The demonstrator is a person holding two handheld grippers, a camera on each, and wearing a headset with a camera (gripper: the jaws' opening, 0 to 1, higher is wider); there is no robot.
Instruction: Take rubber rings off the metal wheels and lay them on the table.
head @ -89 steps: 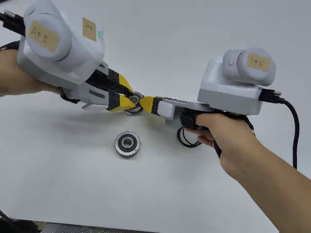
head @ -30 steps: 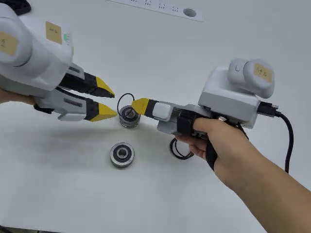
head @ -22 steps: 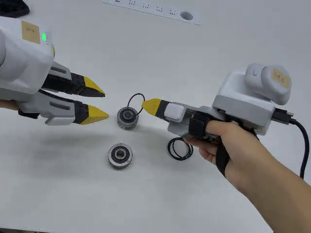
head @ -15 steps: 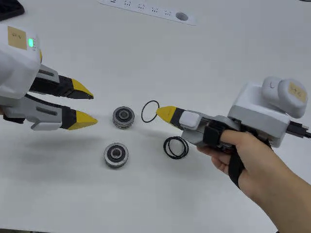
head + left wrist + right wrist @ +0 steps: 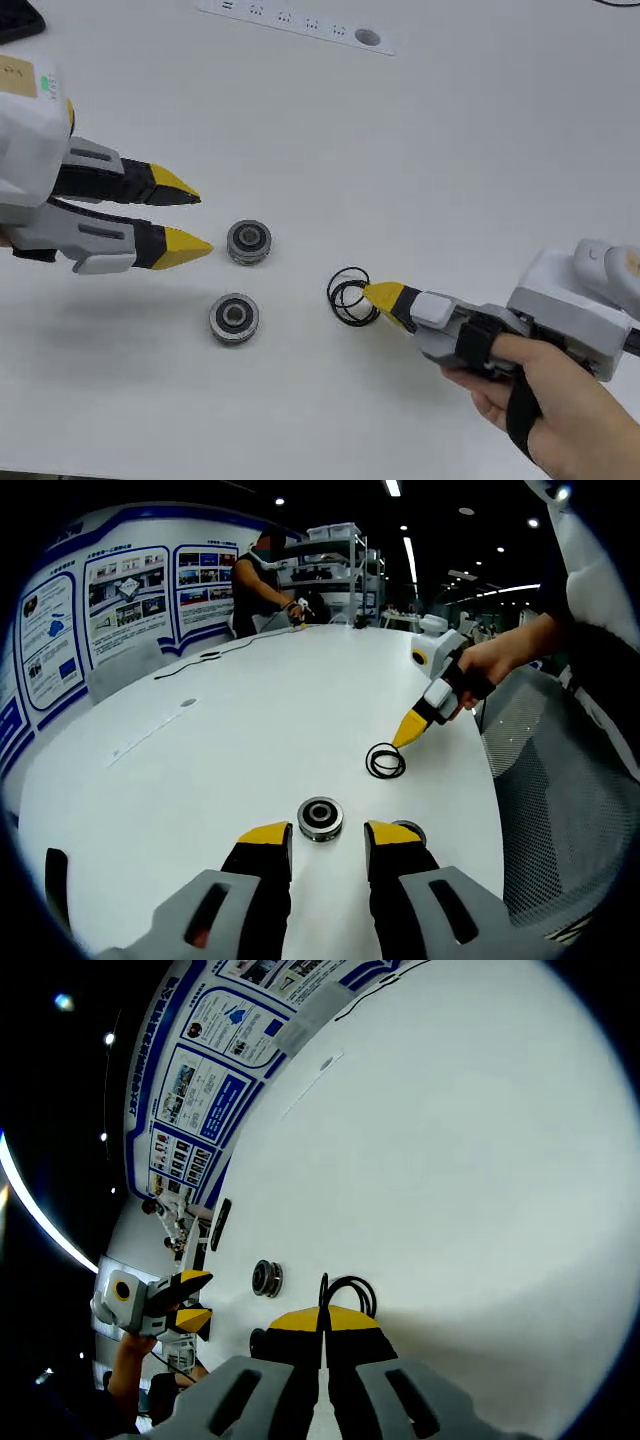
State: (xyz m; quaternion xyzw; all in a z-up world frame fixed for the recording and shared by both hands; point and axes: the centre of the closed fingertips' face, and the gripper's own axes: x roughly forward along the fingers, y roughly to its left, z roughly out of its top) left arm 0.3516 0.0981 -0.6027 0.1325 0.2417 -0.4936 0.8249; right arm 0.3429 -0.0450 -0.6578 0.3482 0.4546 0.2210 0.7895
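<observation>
Two metal wheels lie on the white table (image 5: 450, 150). The far wheel (image 5: 248, 241) looks bare; the near wheel (image 5: 234, 317) has a black band round it. My left gripper (image 5: 197, 222) hovers open just left of the far wheel (image 5: 320, 818), nothing between its jaws. My right gripper (image 5: 378, 295) is shut on a thin black rubber ring (image 5: 323, 1290) and holds it at a small pile of loose rings (image 5: 346, 297). In the left gripper view that pile (image 5: 385, 760) lies at the right gripper's (image 5: 408, 730) tip. The right gripper view shows the far wheel (image 5: 266, 1277) and the left gripper (image 5: 195, 1300).
A white power strip (image 5: 290, 22) runs along the far side of the table, and a dark object (image 5: 15, 18) sits at the far left corner. A person (image 5: 265, 580) stands at the far end of the long table. Bare tabletop stretches right of the rings.
The left gripper let go of the far wheel and drew back left, open. The right gripper carried the pulled-off ring right and toward me, down to the ring pile.
</observation>
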